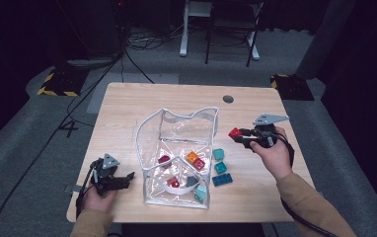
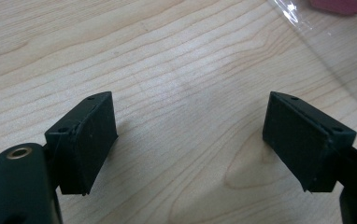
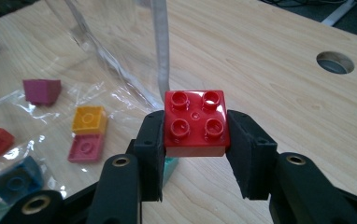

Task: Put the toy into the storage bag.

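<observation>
Two grippers work at a wooden table in the high view. At the lower left of that frame, the left gripper rests low on the tabletop just beside the clear plastic bag, its jaws spread wide with nothing but bare wood between them in the left gripper view. Mid-frame, the bag stands open, with a magenta brick, an orange brick and other bricks lying on its flattened front. Teal bricks lie just right of the bag. At the right, the right gripper is clenched on a red four-stud brick, held above the table beside the bag's rim.
</observation>
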The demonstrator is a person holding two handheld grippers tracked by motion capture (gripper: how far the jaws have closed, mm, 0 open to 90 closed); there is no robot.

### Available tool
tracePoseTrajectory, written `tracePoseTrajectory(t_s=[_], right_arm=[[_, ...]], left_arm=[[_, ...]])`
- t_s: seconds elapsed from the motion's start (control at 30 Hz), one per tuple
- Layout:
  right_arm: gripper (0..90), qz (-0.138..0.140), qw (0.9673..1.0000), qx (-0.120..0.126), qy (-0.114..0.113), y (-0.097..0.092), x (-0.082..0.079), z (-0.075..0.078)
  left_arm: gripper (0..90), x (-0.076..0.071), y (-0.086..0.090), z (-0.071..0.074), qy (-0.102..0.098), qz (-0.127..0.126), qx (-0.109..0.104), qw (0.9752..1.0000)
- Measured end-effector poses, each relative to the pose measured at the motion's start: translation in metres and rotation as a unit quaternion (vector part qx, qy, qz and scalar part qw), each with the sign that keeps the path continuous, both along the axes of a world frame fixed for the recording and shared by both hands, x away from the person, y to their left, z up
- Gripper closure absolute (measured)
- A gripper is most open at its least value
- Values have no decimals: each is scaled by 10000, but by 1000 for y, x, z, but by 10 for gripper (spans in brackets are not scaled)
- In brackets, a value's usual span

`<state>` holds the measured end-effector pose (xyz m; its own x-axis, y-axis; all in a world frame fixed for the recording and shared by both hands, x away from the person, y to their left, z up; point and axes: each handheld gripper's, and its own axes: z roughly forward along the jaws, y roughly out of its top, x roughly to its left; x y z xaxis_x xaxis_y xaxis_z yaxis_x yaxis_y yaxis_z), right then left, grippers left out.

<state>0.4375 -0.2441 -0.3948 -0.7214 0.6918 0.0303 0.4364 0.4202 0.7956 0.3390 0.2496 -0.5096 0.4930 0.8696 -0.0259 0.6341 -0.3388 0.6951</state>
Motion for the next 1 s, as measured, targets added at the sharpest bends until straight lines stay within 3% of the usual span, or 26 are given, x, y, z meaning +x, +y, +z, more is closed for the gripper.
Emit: tracePoseTrajectory(t_s=[0.57, 1.0], right_arm=[[592, 250, 9985, 400, -294, 9, -15, 55], [592, 535, 9955, 632, -458, 24, -24, 81]], left_arm=[[179, 0, 0, 0, 7, -12, -3, 10000], [179, 0, 0, 0, 5, -8, -2, 10000]])
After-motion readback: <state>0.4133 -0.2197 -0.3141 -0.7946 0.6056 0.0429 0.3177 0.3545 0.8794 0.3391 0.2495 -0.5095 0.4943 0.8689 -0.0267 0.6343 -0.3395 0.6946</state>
